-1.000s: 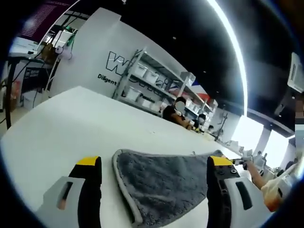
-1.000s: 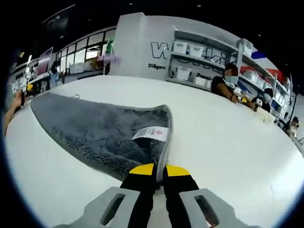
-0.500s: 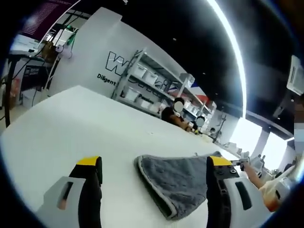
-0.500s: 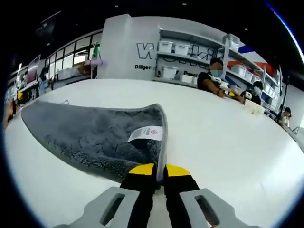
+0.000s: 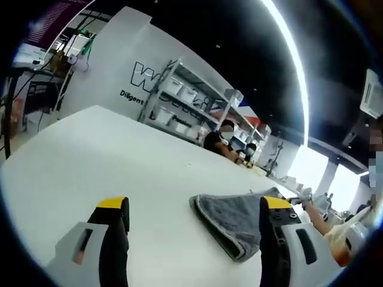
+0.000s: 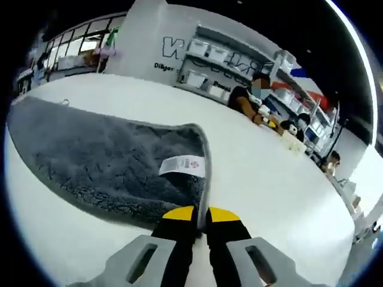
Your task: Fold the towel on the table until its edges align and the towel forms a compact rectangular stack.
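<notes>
Gripping the grey towel point(image 6: 114, 164) by its pale edge, R gripper point(image 6: 201, 213) has jaws clenched on it; the white label point(image 6: 183, 165) sits just ahead of the tips. L gripper point(image 5: 190, 209) is released, jaws wide apart above the table point(image 5: 90, 167), towel corner point(image 5: 236, 218) lying between them, nearer its right jaw.

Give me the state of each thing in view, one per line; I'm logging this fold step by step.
Towel: gray, lying on the table, one edge pinched and lifted by the right hand-held gripper, white label facing up.
Right hand-held gripper: shut on the towel's edge.
Left hand-held gripper: open, holding nothing, over the table beside the towel.
Table: white, towel lying on it.
</notes>
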`<action>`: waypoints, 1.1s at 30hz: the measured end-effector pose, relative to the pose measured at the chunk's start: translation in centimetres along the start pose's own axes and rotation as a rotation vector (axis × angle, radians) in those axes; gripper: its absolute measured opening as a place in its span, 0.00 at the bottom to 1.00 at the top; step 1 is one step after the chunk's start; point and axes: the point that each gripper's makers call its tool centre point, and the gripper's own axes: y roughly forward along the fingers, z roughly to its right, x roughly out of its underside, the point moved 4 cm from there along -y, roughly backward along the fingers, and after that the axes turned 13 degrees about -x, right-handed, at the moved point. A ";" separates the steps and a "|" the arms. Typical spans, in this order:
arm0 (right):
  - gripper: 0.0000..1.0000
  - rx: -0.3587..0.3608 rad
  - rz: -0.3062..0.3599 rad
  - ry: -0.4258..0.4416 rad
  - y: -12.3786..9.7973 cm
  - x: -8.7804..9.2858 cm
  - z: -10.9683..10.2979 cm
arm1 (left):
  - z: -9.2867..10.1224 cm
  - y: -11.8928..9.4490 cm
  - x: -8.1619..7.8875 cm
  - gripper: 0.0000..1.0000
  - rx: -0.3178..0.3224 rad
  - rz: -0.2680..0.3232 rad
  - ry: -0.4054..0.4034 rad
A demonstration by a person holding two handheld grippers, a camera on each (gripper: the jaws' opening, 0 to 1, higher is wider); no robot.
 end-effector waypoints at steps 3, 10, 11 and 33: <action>0.03 0.053 -0.071 -0.169 -0.3 -0.8 -0.6 | 0.3 -0.1 0.2 0.88 -0.003 -0.002 0.003; 0.03 0.083 -0.009 -0.289 -2.5 -3.6 -2.9 | 0.2 -0.1 -0.1 0.87 -0.011 0.011 0.010; 0.03 0.079 0.001 -0.302 -2.8 -4.0 -3.4 | 0.2 0.0 -0.1 0.87 -0.010 0.012 0.009; 0.03 -0.269 0.207 -0.596 -4.6 -10.2 -16.9 | -0.6 0.4 0.3 0.86 -0.017 -0.022 0.007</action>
